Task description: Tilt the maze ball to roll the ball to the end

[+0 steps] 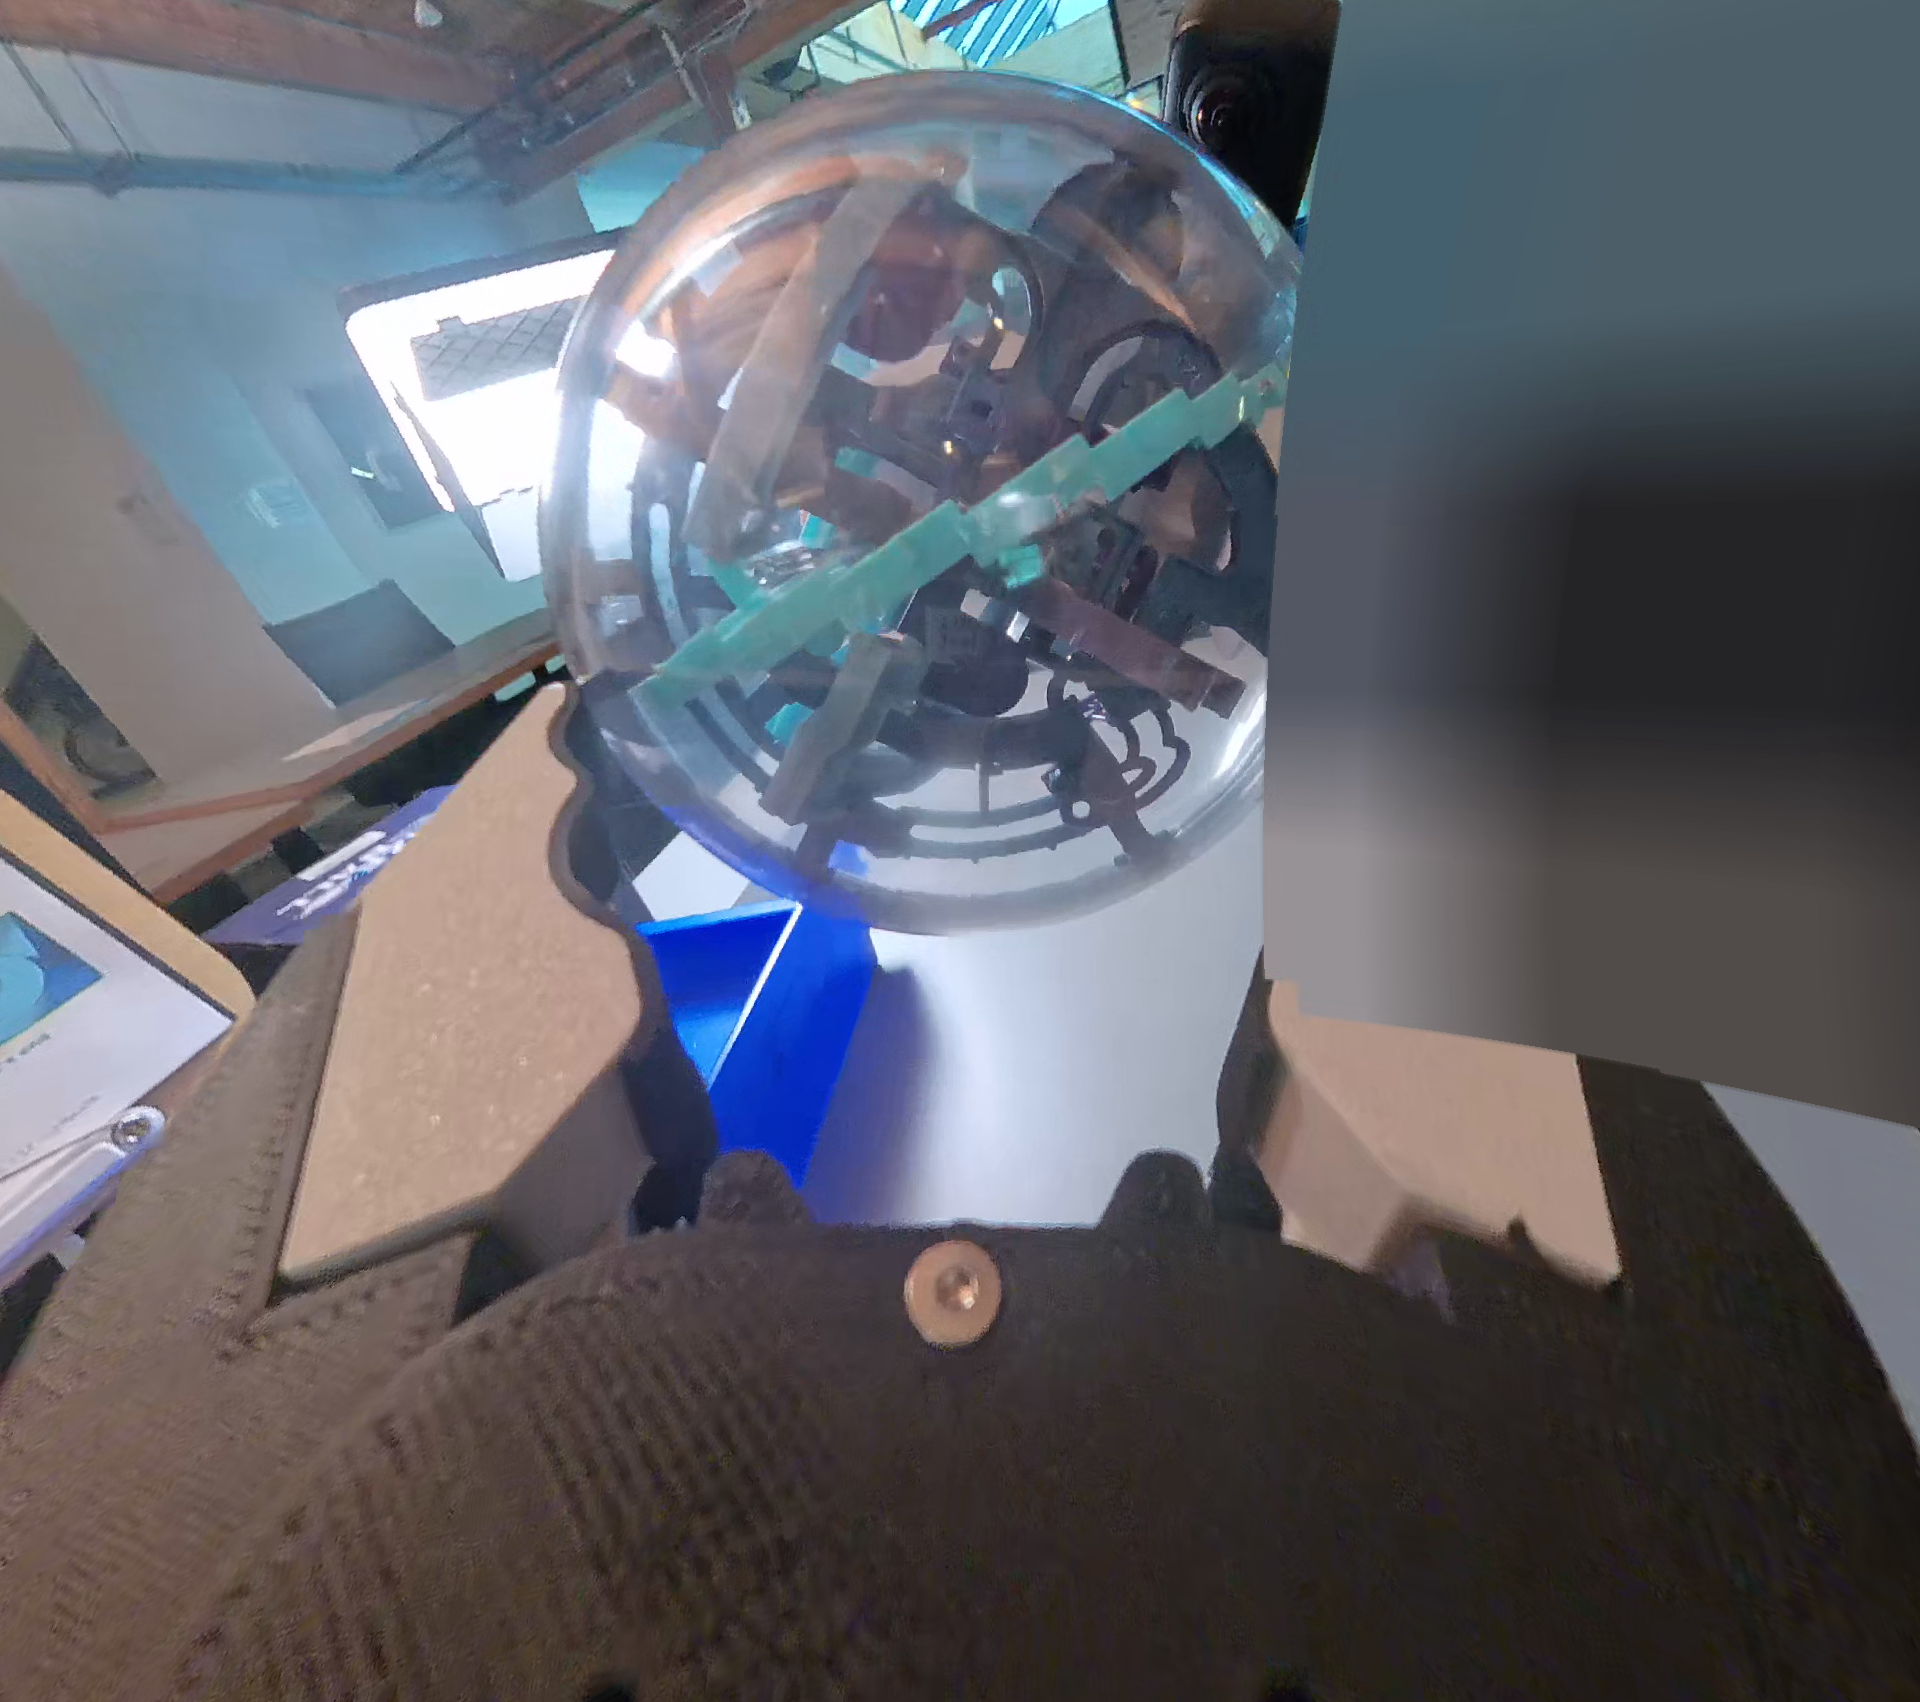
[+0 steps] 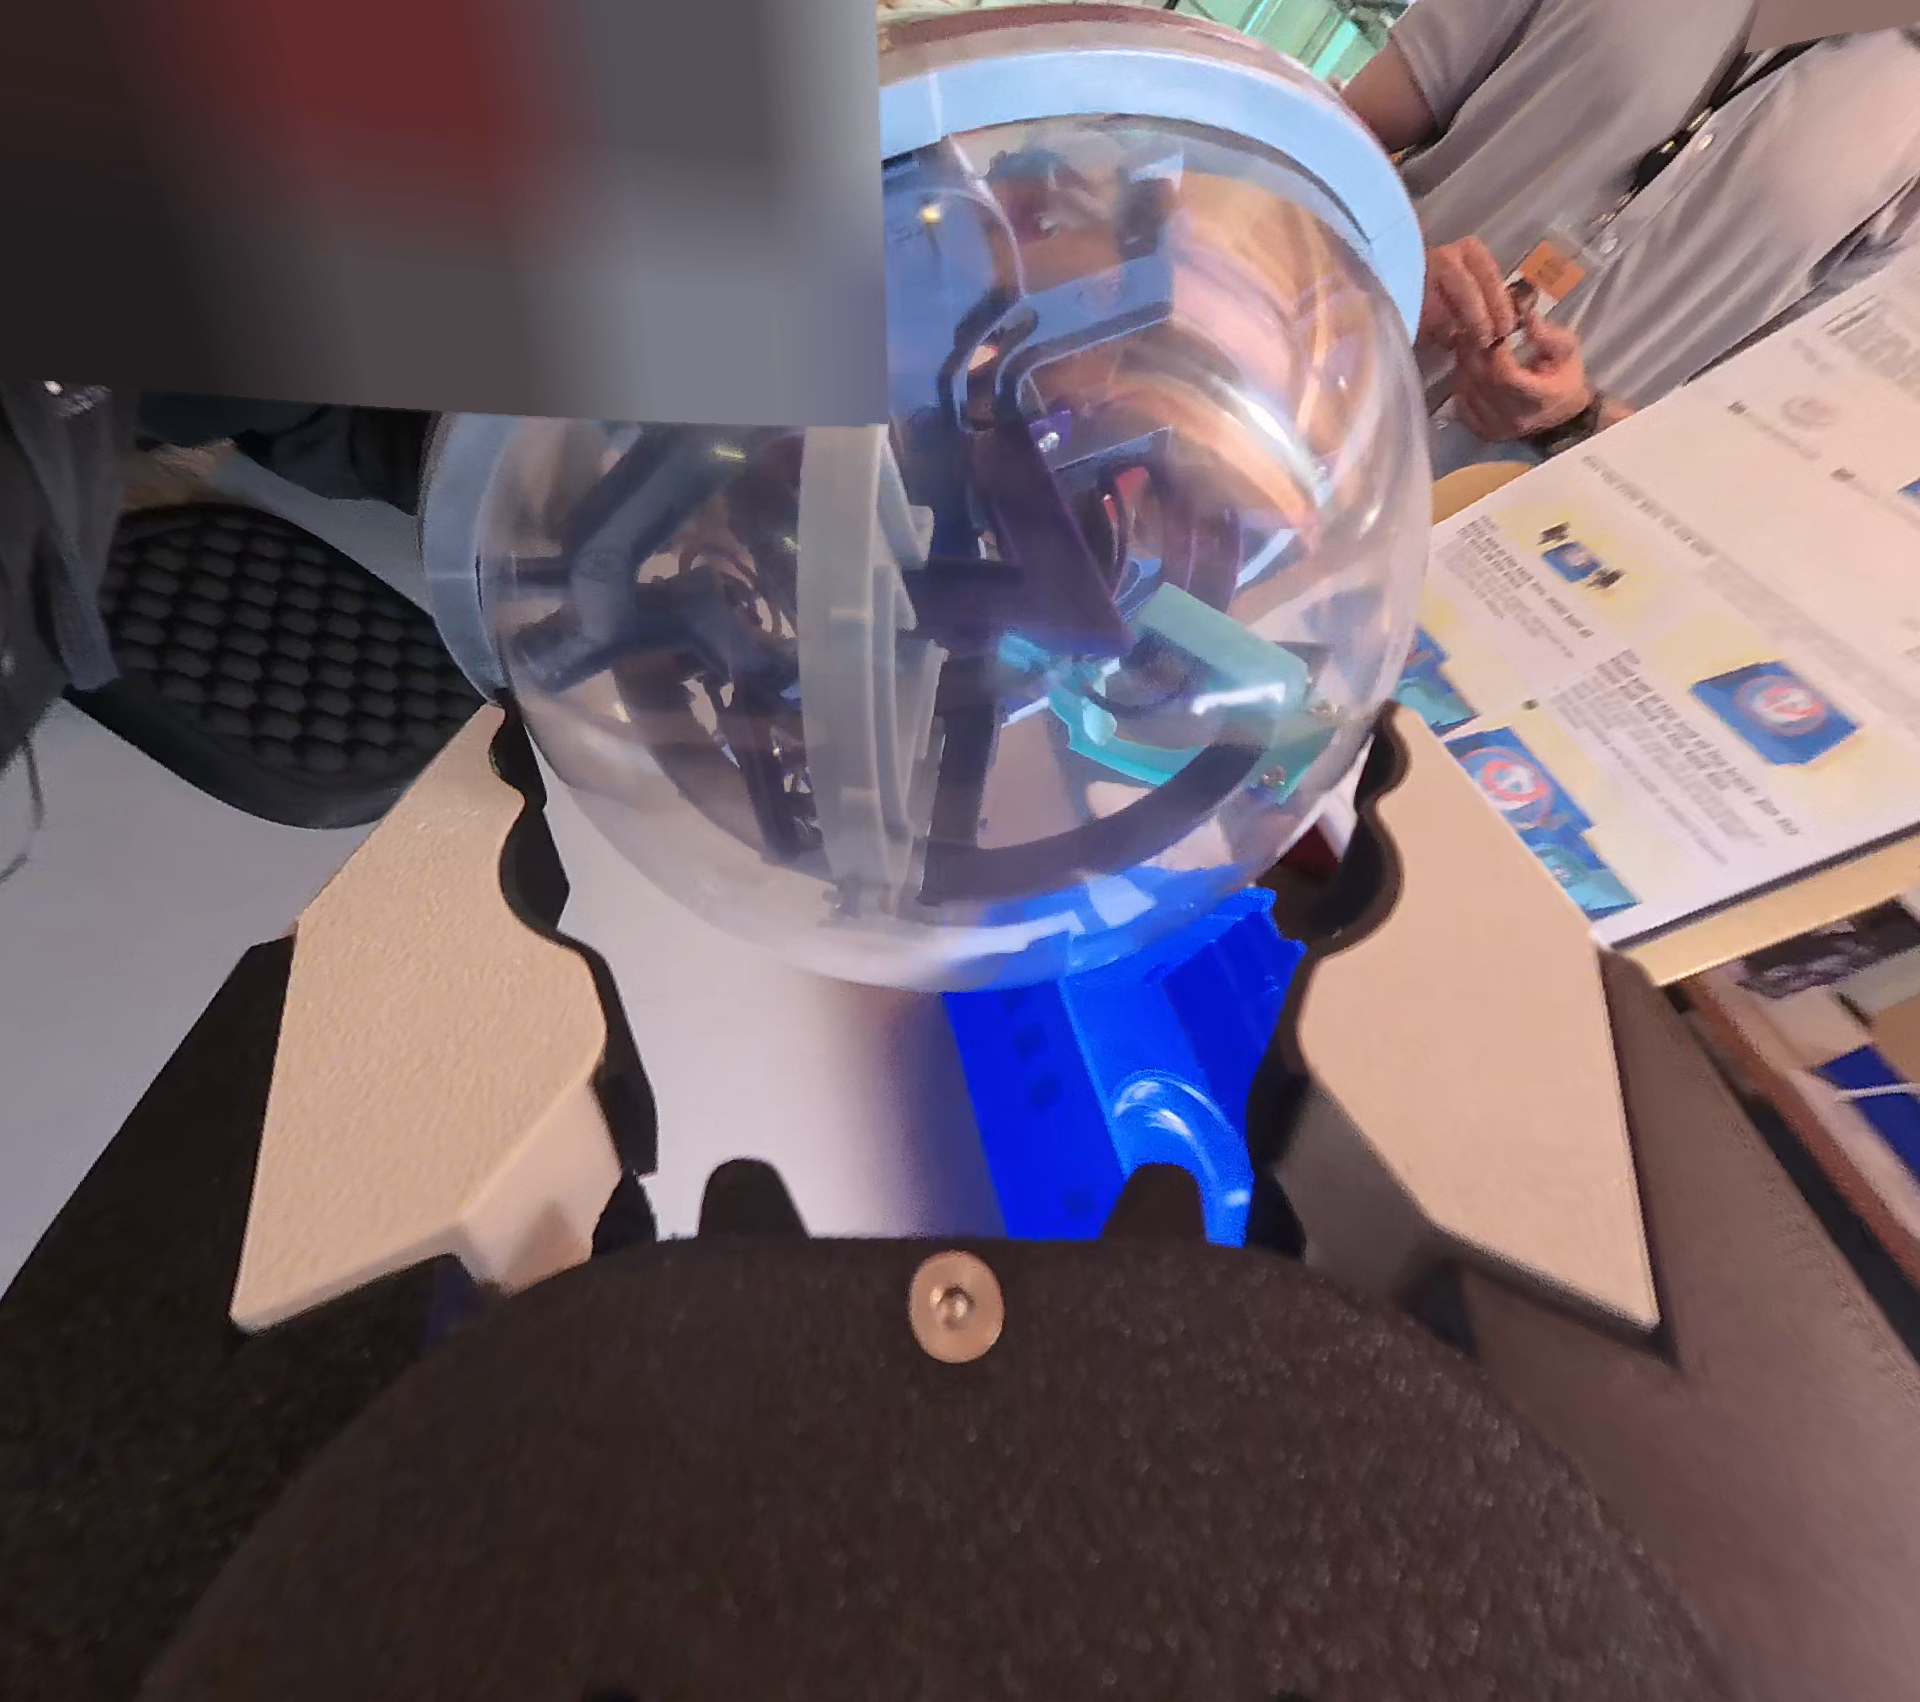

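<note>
The maze ball (image 1: 914, 499) is a clear plastic sphere with brown, black and teal tracks inside. It is held up off the white table (image 1: 1039, 1081). My left gripper (image 1: 914, 831) is closed on its lower sides; the right finger is partly hidden by a blurred patch. In the right wrist view the maze ball (image 2: 1039, 561) shows a pale blue band around it, and my right gripper (image 2: 945, 748) pinches it with both fingertips against its sides. I cannot pick out the small ball inside.
A blue stand (image 1: 769, 1008) sits on the table right below the sphere and also shows in the right wrist view (image 2: 1122, 1081). A printed instruction sheet (image 2: 1662, 613) lies to the right, with a person in a grey shirt (image 2: 1662, 94) behind it. A black camera (image 1: 1247, 83) stands behind the sphere.
</note>
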`<action>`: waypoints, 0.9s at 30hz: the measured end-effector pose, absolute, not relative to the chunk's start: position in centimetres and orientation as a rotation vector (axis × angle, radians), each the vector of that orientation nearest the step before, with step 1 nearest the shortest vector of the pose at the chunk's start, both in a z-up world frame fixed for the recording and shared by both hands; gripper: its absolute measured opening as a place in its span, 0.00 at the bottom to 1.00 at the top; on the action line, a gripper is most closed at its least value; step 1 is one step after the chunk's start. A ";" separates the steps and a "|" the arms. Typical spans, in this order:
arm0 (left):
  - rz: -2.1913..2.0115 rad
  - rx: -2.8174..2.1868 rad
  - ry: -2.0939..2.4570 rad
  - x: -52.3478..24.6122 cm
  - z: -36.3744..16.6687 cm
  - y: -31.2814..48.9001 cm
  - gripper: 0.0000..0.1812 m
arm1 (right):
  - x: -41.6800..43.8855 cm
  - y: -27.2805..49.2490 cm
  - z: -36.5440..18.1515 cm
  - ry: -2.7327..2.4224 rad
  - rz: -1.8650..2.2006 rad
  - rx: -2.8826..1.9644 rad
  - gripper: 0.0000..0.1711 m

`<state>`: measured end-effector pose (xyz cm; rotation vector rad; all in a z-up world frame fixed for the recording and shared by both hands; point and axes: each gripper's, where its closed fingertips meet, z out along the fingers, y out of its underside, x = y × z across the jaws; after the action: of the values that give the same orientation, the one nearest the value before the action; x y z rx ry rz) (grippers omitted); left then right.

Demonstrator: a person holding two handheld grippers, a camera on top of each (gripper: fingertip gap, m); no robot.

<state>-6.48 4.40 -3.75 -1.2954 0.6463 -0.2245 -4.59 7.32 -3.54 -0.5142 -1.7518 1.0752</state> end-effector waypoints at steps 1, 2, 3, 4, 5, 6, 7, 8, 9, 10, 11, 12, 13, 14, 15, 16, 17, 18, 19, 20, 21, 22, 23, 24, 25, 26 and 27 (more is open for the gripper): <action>-0.223 -1.284 0.656 -6.5 -3.6 4.3 0.73 | -4.5 7.2 -3.4 -1.747 1.062 -0.506 0.88; -0.231 -1.282 0.658 -6.5 -3.6 4.3 0.73 | -4.5 7.1 -3.2 -1.745 1.056 -0.505 0.88; -0.244 -1.286 0.653 -6.5 -3.5 4.3 0.73 | -4.5 7.1 -3.1 -1.744 1.058 -0.512 0.88; -0.259 -1.293 0.645 -6.5 -3.4 4.3 0.73 | -4.5 7.0 -3.0 -1.745 1.067 -0.527 0.87; -0.276 -1.299 0.634 -6.5 -3.3 4.2 0.73 | -4.5 7.0 -2.9 -1.746 1.079 -0.544 0.87; -0.292 -1.305 0.623 -6.5 -3.2 4.2 0.73 | -4.5 7.0 -2.8 -1.746 1.092 -0.558 0.87; -0.301 -1.310 0.615 -6.5 -3.2 4.2 0.73 | -4.5 7.0 -2.8 -1.747 1.102 -0.565 0.87; -0.310 -1.319 0.606 -6.5 -3.2 4.2 0.73 | -4.5 7.0 -2.7 -1.747 1.114 -0.571 0.87; -0.325 -1.329 0.591 -6.4 -3.2 4.2 0.73 | -4.4 7.0 -2.7 -1.747 1.134 -0.580 0.87; -0.342 -1.338 0.573 -6.4 -3.1 4.3 0.73 | -4.4 7.0 -2.6 -1.744 1.161 -0.592 0.87; -0.363 -1.348 0.553 -6.5 -3.0 4.3 0.73 | -4.5 7.1 -2.5 -1.739 1.193 -0.607 0.87; -0.384 -1.359 0.533 -6.5 -2.8 4.5 0.73 | -4.6 7.2 -2.3 -1.731 1.227 -0.623 0.87; -0.404 -1.367 0.512 -6.7 -2.7 4.6 0.74 | -4.7 7.4 -2.2 -1.722 1.262 -0.636 0.87; -0.418 -1.372 0.493 -6.8 -2.6 4.8 0.74 | -4.8 7.5 -2.0 -1.713 1.294 -0.645 0.86; -0.424 -1.373 0.476 -6.8 -2.4 4.9 0.74 | -4.9 7.7 -1.9 -1.706 1.322 -0.651 0.87; -0.424 -1.374 0.461 -7.0 -2.3 5.0 0.74 | -5.0 7.8 -1.9 -1.700 1.349 -0.655 0.87; -0.421 -1.374 0.448 -7.1 -2.2 5.1 0.74 | -5.2 8.0 -1.9 -1.694 1.374 -0.658 0.87; -0.417 -1.375 0.437 -7.2 -2.1 5.2 0.74 | -5.3 8.1 -1.9 -1.689 1.397 -0.660 0.87; -0.411 -1.375 0.428 -7.3 -2.0 5.3 0.74 | -5.5 8.3 -2.0 -1.684 1.418 -0.663 0.87; -0.402 -1.374 0.420 -7.4 -2.0 5.4 0.73 | -5.6 8.4 -2.1 -1.681 1.439 -0.664 0.87; -0.392 -1.371 0.414 -7.5 -1.9 5.4 0.73 | -5.7 8.5 -2.3 -1.677 1.460 -0.662 0.87; -0.381 -1.365 0.408 -7.6 -1.9 5.4 0.73 | -5.8 8.6 -2.4 -1.674 1.481 -0.660 0.87; -0.374 -1.358 0.403 -7.6 -1.9 5.4 0.73 | -5.9 8.7 -2.5 -1.671 1.504 -0.662 0.87; -0.370 -1.351 0.399 -7.7 -1.8 5.4 0.72 | -6.0 8.7 -2.6 -1.665 1.532 -0.666 0.87; -0.364 -1.343 0.399 -7.8 -1.7 5.4 0.72 | -6.0 8.8 -2.7 -1.657 1.564 -0.670 0.87; -0.355 -1.337 0.402 -7.8 -1.6 5.3 0.71 | -6.0 8.8 -2.7 -1.646 1.602 -0.672 0.87; -0.345 -1.329 0.407 -7.9 -1.6 5.2 0.71 | -6.0 8.8 -2.7 -1.635 1.642 -0.674 0.87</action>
<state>-7.85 5.24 -1.58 -1.3292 0.4070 -0.3449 -6.03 8.80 -2.72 -0.6737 -1.6349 1.6419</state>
